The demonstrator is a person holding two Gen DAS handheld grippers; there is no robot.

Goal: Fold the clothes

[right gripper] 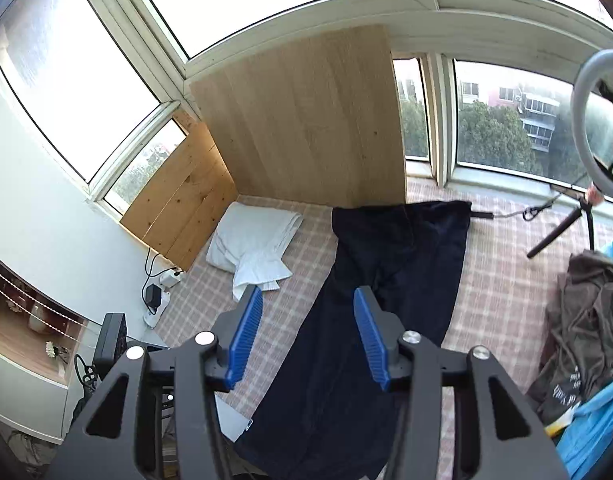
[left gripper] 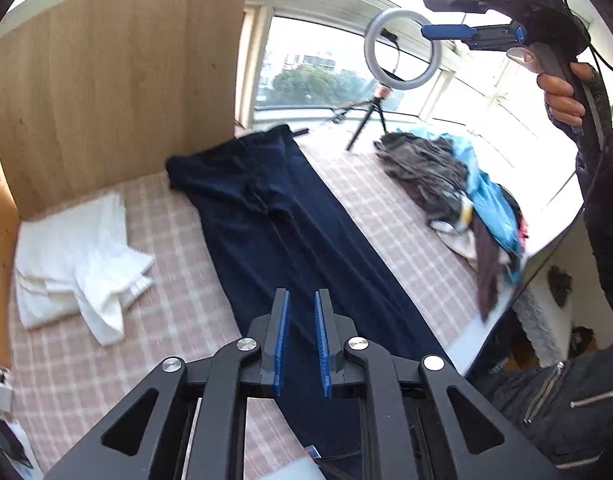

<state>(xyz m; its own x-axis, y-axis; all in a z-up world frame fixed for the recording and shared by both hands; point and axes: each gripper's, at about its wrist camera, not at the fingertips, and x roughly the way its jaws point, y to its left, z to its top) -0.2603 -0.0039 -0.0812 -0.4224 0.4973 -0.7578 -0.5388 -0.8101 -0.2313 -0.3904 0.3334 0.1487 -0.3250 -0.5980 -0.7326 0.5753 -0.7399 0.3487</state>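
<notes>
Navy trousers (left gripper: 290, 232) flat, lengthwise on checked bed (left gripper: 178, 248); left gripper (left gripper: 301, 344) fingers slightly apart, right gripper (right gripper: 308, 336) fingers wide apart, both empty, above. Next: pinch both hem corners evenly, fold toward waistband

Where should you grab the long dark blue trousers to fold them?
Probably at the leg ends nearest the grippers, coming down from above. The long dark blue trousers lie flat and lengthwise on the pink checked sheet, waistband at the far end by the wooden board, so the near ends can likely be lifted and carried over to the waistband.
</notes>
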